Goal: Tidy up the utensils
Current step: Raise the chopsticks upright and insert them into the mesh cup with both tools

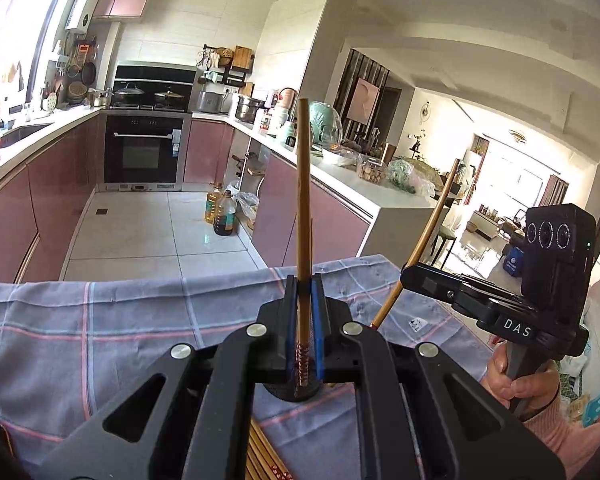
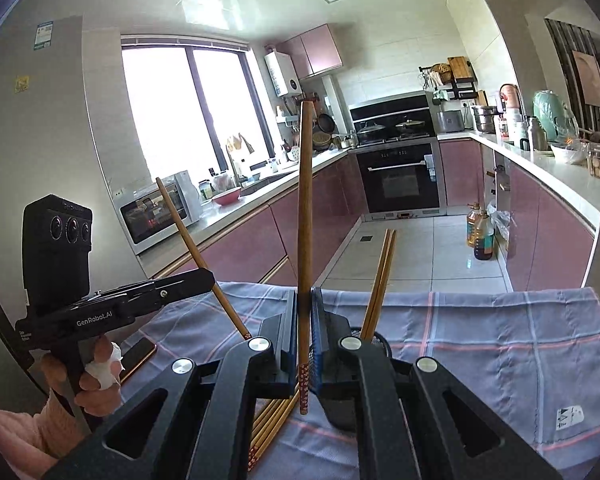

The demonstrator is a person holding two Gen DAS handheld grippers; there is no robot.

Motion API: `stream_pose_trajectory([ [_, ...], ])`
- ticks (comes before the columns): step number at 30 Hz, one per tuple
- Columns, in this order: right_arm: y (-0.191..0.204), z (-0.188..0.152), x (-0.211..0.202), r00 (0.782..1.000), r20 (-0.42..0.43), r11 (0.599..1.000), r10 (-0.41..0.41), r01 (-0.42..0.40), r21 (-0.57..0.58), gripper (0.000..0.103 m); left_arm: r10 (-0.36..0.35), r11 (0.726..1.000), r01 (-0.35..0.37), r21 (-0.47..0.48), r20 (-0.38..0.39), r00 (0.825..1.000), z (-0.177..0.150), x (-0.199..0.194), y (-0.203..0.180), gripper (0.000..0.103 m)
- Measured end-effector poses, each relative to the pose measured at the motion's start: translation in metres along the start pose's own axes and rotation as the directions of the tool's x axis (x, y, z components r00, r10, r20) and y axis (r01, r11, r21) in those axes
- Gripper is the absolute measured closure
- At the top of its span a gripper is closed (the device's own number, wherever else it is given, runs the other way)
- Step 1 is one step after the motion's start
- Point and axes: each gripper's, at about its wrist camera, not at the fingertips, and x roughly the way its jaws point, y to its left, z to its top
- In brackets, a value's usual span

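My left gripper (image 1: pixel 303 280) is shut on a brown chopstick (image 1: pixel 303 200) that stands upright, its patterned end hanging just above a black holder (image 1: pixel 288 394). In the right wrist view, my right gripper (image 2: pixel 305 292) is shut on another upright chopstick (image 2: pixel 305 220). Just right of it, the holder (image 2: pixel 380 340) has a few chopsticks (image 2: pixel 378 280) leaning in it. Several more chopsticks (image 2: pixel 272 420) lie on the cloth below. Each view shows the other gripper from the side: the right gripper (image 1: pixel 404 276) and the left gripper (image 2: pixel 212 276), each with its stick tilted.
A blue checked cloth (image 1: pixel 100 320) covers the table under both grippers. A dark phone (image 2: pixel 138 354) lies near its left edge. A hand (image 1: pixel 516 380) grips the right handle. Beyond the table edge are the tiled floor, oil bottles (image 1: pixel 222 216) and pink kitchen cabinets.
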Motion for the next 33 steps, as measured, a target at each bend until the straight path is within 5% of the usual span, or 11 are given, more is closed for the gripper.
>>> stream_pose_trajectory([
  [8,-0.012,0.015,0.014,0.999,0.013,0.999,-0.040,0.040,-0.006,0.098,0.020,0.999,-0.020,0.035,0.005,1.000,0.020,0.025,-0.013,0.095],
  [24,-0.034,-0.022,0.068,0.967,-0.245,0.996,-0.070,0.081,0.037,0.098,0.048,0.995,-0.027,0.091,-0.238,0.970,-0.021,0.085,-0.015,0.095],
  [33,-0.043,-0.024,0.093,0.954,-0.284,0.991,-0.097,0.118,0.060,0.095,0.073,0.994,-0.050,0.093,-0.262,0.962,-0.019,0.105,-0.005,0.095],
])
